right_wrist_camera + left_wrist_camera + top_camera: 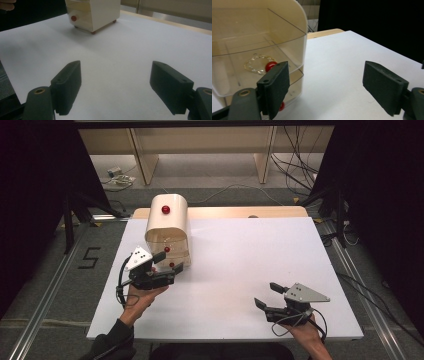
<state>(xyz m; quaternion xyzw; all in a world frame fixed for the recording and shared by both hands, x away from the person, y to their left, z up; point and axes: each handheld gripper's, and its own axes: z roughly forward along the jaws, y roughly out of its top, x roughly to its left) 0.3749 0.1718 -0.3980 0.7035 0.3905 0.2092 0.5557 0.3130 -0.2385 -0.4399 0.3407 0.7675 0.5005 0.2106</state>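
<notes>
The left gripper [165,265] sits at the front of a cream drawer box [167,222] with a rounded top, which stands at the far left of the white table [240,270]. Its jaws are released and spread wide, with nothing between them but bare table; no pad presses on anything. In the left gripper view the box's clear drawer [257,57] is pulled out toward that gripper, just ahead of and beside its left jaw, and a small ring of clear beads [257,64] lies on the drawer's floor. A red knob [271,66] on the drawer front peeks out just above that jaw's top edge, and a second red knob [281,106] shows lower down, partly hidden behind the same jaw; whether the jaw touches the drawer I cannot tell. In the high view a third red knob [165,209] sits high on the box's rounded top, well beyond the left gripper. The right gripper [266,296] hovers at the near right of the table, well apart from the box, its jaws likewise released and wide, grasping nothing. In the right gripper view the box [93,12] stands far ahead and a little to the left of those jaws, on small round feet, with plain white table between.
</notes>
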